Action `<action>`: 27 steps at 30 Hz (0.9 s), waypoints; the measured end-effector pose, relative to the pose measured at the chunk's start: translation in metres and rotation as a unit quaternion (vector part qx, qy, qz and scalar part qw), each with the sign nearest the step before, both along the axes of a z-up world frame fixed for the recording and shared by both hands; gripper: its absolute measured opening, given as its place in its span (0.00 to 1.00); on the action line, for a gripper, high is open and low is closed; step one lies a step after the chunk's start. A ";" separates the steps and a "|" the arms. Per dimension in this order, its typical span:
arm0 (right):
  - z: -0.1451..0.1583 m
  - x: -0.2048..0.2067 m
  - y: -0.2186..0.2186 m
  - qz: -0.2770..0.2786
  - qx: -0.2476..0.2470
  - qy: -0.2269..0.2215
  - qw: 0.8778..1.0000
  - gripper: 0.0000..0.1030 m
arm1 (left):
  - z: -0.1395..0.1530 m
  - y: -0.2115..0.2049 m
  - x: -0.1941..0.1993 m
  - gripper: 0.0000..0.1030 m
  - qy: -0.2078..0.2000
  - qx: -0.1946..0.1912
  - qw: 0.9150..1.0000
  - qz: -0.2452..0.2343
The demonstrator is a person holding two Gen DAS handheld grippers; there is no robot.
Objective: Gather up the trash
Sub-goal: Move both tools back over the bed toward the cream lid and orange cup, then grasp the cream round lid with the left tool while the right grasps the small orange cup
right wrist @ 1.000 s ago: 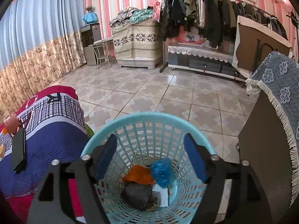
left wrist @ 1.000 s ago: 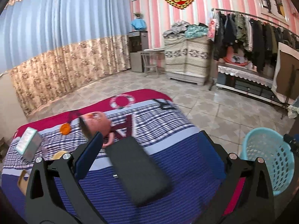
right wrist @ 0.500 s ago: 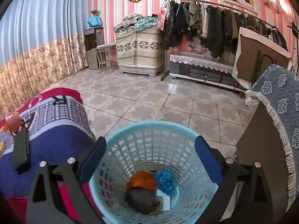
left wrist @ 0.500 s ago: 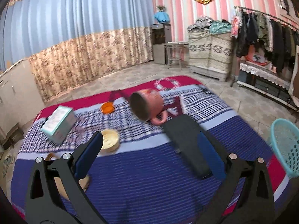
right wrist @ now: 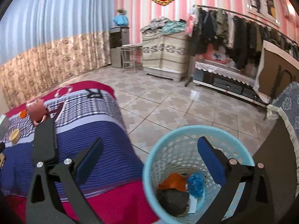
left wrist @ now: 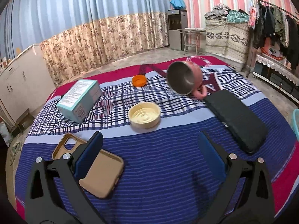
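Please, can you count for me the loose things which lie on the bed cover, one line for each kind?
Box: 1
Phone case: 1
Cream round lid: 1
Orange round lid: 1
Pink mug: 1
Black flat case: 1
Total: 6

Perforated plastic basket (right wrist: 164, 149); woven cloth bedspread (left wrist: 168, 158); glossy floor tiles (right wrist: 158, 100).

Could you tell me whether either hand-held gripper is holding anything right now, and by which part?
Nothing is held: the left hand-held gripper is open, and the right hand-held gripper is opening, empty.
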State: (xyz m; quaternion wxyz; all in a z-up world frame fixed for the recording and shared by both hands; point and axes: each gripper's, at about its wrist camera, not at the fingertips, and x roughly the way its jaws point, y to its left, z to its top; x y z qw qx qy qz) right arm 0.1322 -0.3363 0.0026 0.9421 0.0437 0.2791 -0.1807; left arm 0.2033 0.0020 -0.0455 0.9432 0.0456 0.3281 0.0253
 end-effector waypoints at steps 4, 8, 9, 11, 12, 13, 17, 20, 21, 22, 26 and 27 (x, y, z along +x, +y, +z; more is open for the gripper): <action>-0.004 0.010 0.020 0.024 -0.002 0.009 1.000 0.95 | -0.008 0.013 0.014 0.95 0.010 -0.007 1.000 0.009; -0.010 0.020 0.035 0.037 0.012 0.026 0.999 0.95 | -0.014 0.025 0.041 0.95 0.032 -0.019 0.999 0.010; -0.012 0.023 0.039 0.038 0.014 0.033 0.999 0.95 | -0.015 0.026 0.046 0.94 0.036 -0.022 0.999 0.010; -0.017 0.027 0.045 0.041 0.013 0.043 0.998 0.95 | -0.019 0.030 0.063 0.94 0.054 -0.032 0.998 0.007; -0.019 0.030 0.050 0.041 0.009 0.049 0.998 0.95 | -0.022 0.031 0.070 0.94 0.065 -0.036 0.997 0.007; -0.021 0.031 0.054 0.040 0.004 0.052 0.998 0.95 | -0.025 0.031 0.078 0.92 0.077 -0.041 0.996 0.005; -0.021 0.035 0.066 0.052 0.014 0.050 0.997 0.95 | -0.033 0.024 0.098 0.82 0.098 -0.040 0.994 -0.013; -0.020 0.035 0.071 0.057 0.035 0.041 0.997 0.95 | -0.040 0.021 0.107 0.64 0.116 -0.043 0.992 -0.026; -0.020 0.036 0.074 0.059 0.041 0.039 0.997 0.95 | -0.041 0.022 0.108 0.59 0.119 -0.045 0.991 -0.029; -0.020 0.037 0.078 0.059 0.040 0.037 0.997 0.95 | -0.041 0.023 0.107 0.59 0.116 -0.050 0.991 -0.031; -0.020 0.042 0.097 0.078 0.028 0.039 0.996 0.95 | -0.034 0.035 0.098 0.59 0.103 -0.056 0.993 -0.024; -0.019 0.045 0.103 0.084 0.026 0.042 0.995 0.95 | -0.028 0.040 0.092 0.59 0.095 -0.051 0.994 -0.023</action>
